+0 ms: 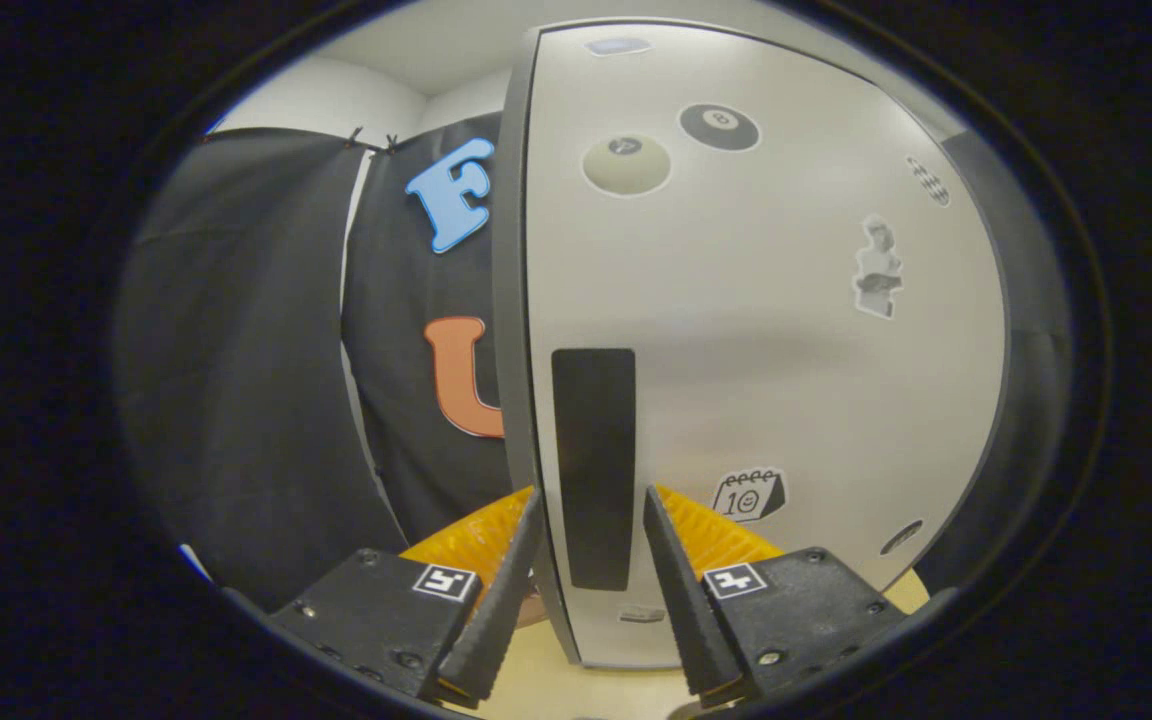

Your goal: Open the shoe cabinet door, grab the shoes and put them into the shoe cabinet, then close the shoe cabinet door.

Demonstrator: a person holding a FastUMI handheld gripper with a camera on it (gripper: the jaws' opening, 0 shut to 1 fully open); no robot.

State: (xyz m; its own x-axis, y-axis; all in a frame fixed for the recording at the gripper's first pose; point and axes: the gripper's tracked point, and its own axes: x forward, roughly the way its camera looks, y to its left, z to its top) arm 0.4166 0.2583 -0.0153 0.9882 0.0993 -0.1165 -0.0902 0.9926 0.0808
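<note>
The shoe cabinet door (766, 330) is a pale panel with several stickers, standing close in front of me. A black vertical handle strip (593, 440) runs down it near its left edge (514, 300). My gripper (591, 490) has this handle strip between its fingers. The left fingertip (526, 520) lies against the door's left edge and the right fingertip (658, 520) against the panel just right of the strip. Both fingers appear to press on this handled edge.
Black cloth, the booth's wall (256, 380), hangs left of the door and beyond it. A tan floor surface (536, 670) lies under the door's lower edge. The cabinet's dark side (1031, 400) curves down the right of the door.
</note>
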